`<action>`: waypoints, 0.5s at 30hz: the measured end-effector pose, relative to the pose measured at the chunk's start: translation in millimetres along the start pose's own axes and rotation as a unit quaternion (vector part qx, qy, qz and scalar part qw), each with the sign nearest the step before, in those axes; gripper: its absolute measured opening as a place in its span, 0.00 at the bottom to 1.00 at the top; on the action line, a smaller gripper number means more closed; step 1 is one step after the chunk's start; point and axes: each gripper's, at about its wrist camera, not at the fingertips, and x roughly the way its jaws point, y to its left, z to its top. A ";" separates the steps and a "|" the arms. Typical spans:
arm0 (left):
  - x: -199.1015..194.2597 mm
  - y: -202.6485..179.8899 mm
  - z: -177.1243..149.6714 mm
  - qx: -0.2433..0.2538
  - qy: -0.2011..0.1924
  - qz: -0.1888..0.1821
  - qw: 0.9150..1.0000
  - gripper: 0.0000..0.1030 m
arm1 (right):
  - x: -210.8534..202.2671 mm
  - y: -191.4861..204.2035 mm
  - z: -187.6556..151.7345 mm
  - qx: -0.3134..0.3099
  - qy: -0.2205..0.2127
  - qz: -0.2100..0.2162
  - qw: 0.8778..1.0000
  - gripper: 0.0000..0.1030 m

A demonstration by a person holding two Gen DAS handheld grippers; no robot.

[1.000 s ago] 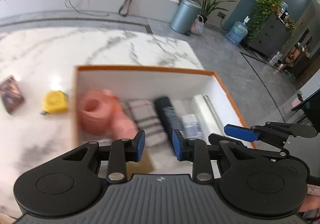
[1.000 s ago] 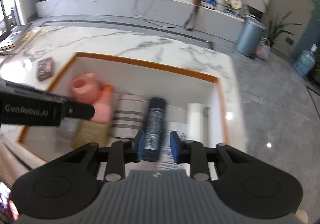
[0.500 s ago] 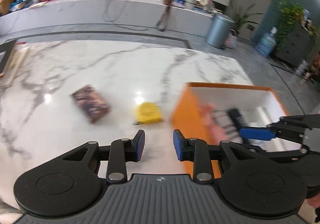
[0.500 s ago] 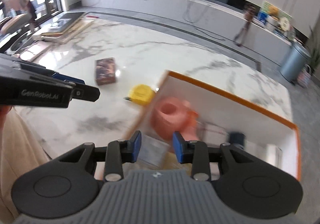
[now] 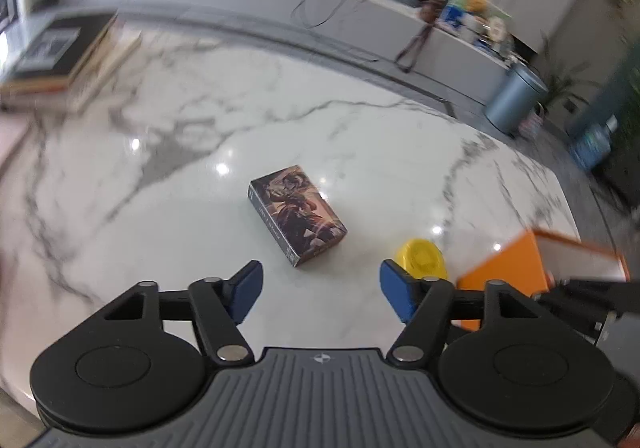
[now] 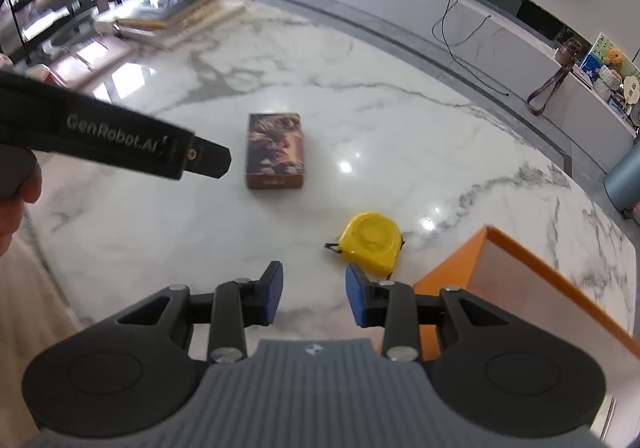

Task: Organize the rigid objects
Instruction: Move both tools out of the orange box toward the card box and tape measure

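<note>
A dark picture-printed box point(image 5: 297, 214) point(image 6: 275, 149) lies flat on the white marble table. To its right sits a yellow tape measure point(image 5: 420, 259) point(image 6: 370, 241), close to the corner of the orange box point(image 5: 516, 268) point(image 6: 452, 280). My left gripper point(image 5: 321, 294) hovers just short of the picture-printed box, its jaws opening wide with nothing between them. Nothing sits between the partly open jaws of my right gripper point(image 6: 314, 298), which hangs just left of the tape measure. The left gripper's black body point(image 6: 120, 140) crosses the right wrist view.
A stack of books point(image 6: 180, 14) point(image 5: 60, 60) lies at the table's far left. A person's hand point(image 6: 16, 192) shows at the left edge. Beyond the table runs a long low counter point(image 6: 460, 20) with a cable, and a grey bin point(image 5: 514, 100) on the floor.
Both grippers swung left from over the orange box to the table beside it. The picture-printed box and tape measure came to the centre. The left jaws spread wide.
</note>
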 end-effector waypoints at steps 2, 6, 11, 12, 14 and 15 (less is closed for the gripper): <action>15.7 3.9 6.3 -0.029 0.001 0.001 1.000 0.86 | 13.8 -2.6 7.2 -0.008 0.015 -0.004 1.000 0.34; 49.5 5.1 15.7 -0.041 0.002 0.027 0.999 0.88 | 41.4 -9.8 21.1 -0.041 0.051 -0.009 0.998 0.42; 75.2 7.5 19.7 -0.045 0.002 0.050 0.998 0.88 | 64.5 -22.5 36.6 -0.037 0.081 -0.016 0.996 0.49; 78.0 7.8 20.8 -0.047 0.000 0.050 0.998 0.88 | 69.6 -24.9 40.7 -0.033 0.090 -0.018 0.995 0.49; 82.5 5.7 23.8 -0.045 -0.004 0.048 0.998 0.88 | 77.8 -27.1 46.3 -0.025 0.109 -0.019 0.994 0.49; 84.9 4.4 24.7 -0.040 -0.006 0.052 0.998 0.88 | 81.9 -28.6 48.1 -0.019 0.118 -0.019 0.993 0.49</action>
